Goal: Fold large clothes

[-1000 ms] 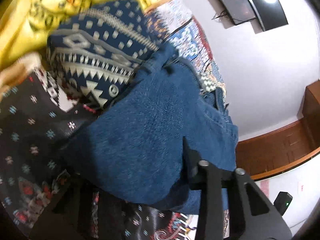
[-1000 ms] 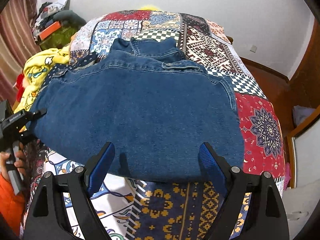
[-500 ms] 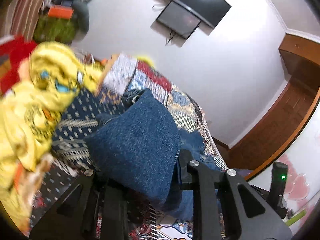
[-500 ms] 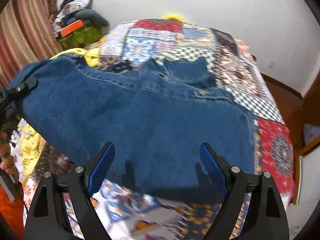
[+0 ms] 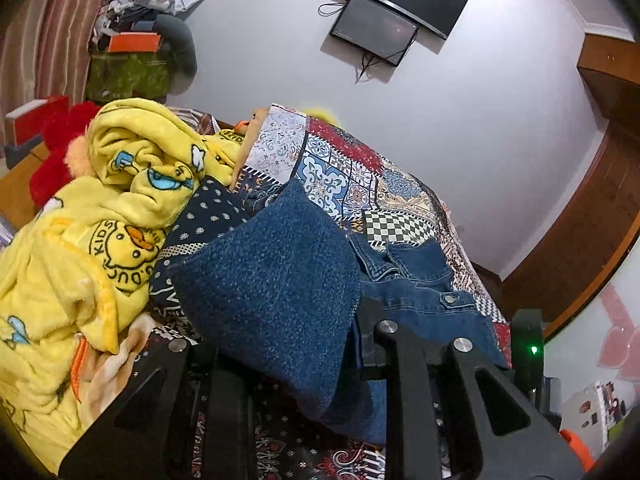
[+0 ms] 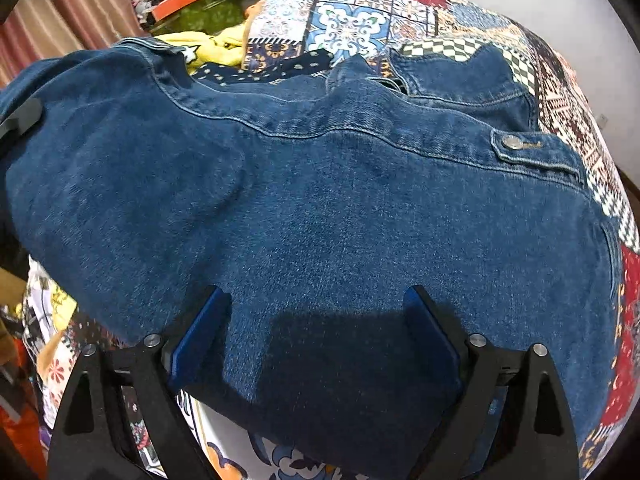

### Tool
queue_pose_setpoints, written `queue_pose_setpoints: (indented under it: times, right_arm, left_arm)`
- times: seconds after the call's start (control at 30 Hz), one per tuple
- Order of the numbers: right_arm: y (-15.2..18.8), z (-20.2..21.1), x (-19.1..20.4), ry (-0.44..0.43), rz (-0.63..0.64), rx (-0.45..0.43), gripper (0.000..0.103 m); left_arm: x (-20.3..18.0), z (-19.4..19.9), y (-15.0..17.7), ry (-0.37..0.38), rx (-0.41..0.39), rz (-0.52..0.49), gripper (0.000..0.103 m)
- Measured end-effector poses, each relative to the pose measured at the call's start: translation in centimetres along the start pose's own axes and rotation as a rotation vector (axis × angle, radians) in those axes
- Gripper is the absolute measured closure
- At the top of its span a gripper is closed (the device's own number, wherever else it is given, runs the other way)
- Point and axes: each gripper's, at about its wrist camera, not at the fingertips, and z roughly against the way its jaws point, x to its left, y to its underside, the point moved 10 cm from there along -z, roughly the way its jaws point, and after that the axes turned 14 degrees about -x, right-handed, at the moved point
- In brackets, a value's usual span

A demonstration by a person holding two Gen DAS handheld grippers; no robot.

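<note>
A dark blue denim jacket (image 6: 320, 208) lies spread over the patchwork bedspread (image 6: 348, 24). Its left corner is lifted off the bed. My left gripper (image 5: 280, 332) is shut on that raised corner of denim (image 5: 276, 280), and its black tip (image 6: 20, 116) shows at the left edge of the right wrist view. My right gripper (image 6: 316, 300) hangs close over the jacket's near hem. Its jaws are opening, with the blue pads (image 6: 200, 332) wide apart and denim beneath and between them, not pressed.
A crumpled yellow duck-print blanket (image 5: 100, 220) and a navy patterned cloth (image 5: 208, 216) lie at the bed's left side. A cluttered pile (image 5: 136, 56) stands in the far corner. A screen (image 5: 376, 32) hangs on the wall. Wooden furniture (image 5: 592, 220) runs along the right.
My left gripper has risen with the jacket corner and rolled, so the room now shows upright. My right gripper has moved in low over the jacket, which now fills its view.
</note>
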Motion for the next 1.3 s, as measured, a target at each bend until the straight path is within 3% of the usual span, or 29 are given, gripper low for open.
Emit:
queue_pose_setpoints:
  times: [0.2, 0.43, 0.57, 0.7, 0.87, 0.9, 1.07, 1.13, 1.23, 1.3]
  right_arm:
    - [-0.5, 3.0, -2.1, 0.013, -0.036, -0.039, 0.014]
    - [1.1, 9.8, -9.0, 0.135, -0.139, -0.142, 0.014]
    - [2.6, 13.5, -14.3, 0.237, -0.233, -0.181, 0.014]
    - [4.5, 16.9, -18.6, 0.314, -0.328, -0.203, 0.014]
    - [7.2, 19.5, -22.2, 0.384, -0.398, -0.196, 0.014]
    - [7.7, 20.0, -22.7, 0.393, -0.406, -0.192, 0.014]
    - [9.7, 21.2, -23.5, 0.410, -0.424, -0.174, 0.014]
    - [10.1, 21.6, -23.3, 0.407, -0.420, -0.169, 0.014]
    - [9.5, 22.0, -22.3, 0.382, -0.409, -0.180, 0.014]
    - [8.6, 21.9, -21.5, 0.352, -0.400, -0.201, 0.014]
  left_arm:
    - [-4.5, -0.6, -1.6, 0.052, -0.017, -0.072, 0.081]
    - [-15.9, -3.4, -0.9, 0.201, -0.005, -0.202, 0.081]
    - [-23.3, -5.7, 3.2, 0.304, 0.068, -0.300, 0.081]
    - [-28.9, -6.7, 10.5, 0.379, 0.173, -0.502, 0.081]
    - [-30.3, -5.5, 19.8, 0.417, 0.279, -0.814, 0.081]
    - [-29.9, -5.2, 20.7, 0.419, 0.292, -0.835, 0.081]
    - [-28.8, -3.7, 21.6, 0.450, 0.322, -0.823, 0.081]
    - [-28.7, -3.3, 21.4, 0.466, 0.352, -0.792, 0.075]
    - [-28.9, -1.9, 21.3, 0.520, 0.415, -0.672, 0.057]
    - [-29.4, -1.1, 21.0, 0.537, 0.436, -0.638, 0.053]
